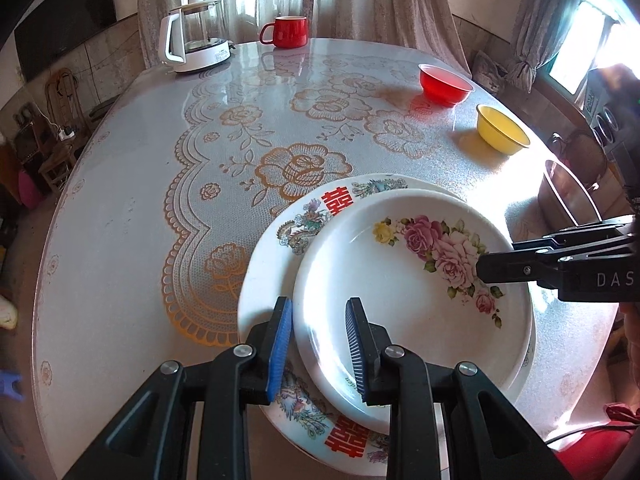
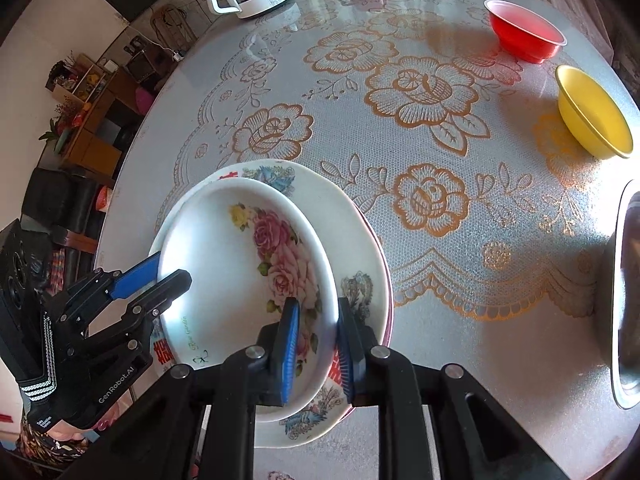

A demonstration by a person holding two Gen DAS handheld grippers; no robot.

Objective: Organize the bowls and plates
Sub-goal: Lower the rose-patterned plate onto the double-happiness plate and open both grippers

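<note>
White porcelain fills your near view: the rose plate point(image 1: 404, 300) lies on the larger phoenix plate point(image 1: 280, 240), offset toward three o'clock, so the stack is on but not centred.

Far left on the table point(image 1: 120, 200), at about eleven o'clock, the glass kettle point(image 1: 196, 36) and, nearer twelve, the red mug point(image 1: 286, 31) stand well clear of your work.

Now your left gripper point(image 1: 319, 332): its fingers straddle the rose plate's rim at seven o'clock, one blue pad point(image 1: 280, 344) outside, the other inside the well. A gap shows on both sides, so I read it as parted around the rim, not pinching.

Across the plate at three o'clock, your right gripper point(image 2: 318, 344) does the same job, one pad inside and one outside the rim. The inner pad looks to stand off the porcelain; whether the outer one touches I cannot tell. Two holds on opposite edges make sense, I'd say, since a wide shallow plate tips easily from one side.

Further right, at one to two o'clock, the red bowl point(image 1: 445, 85) and the yellow bowl point(image 1: 502, 130) wait apart from each other, unstacked. A metal basin point(image 2: 624, 300) sits at the table's right edge.

Plates look nearly settled; the bowls remain, by my reckoning.
</note>
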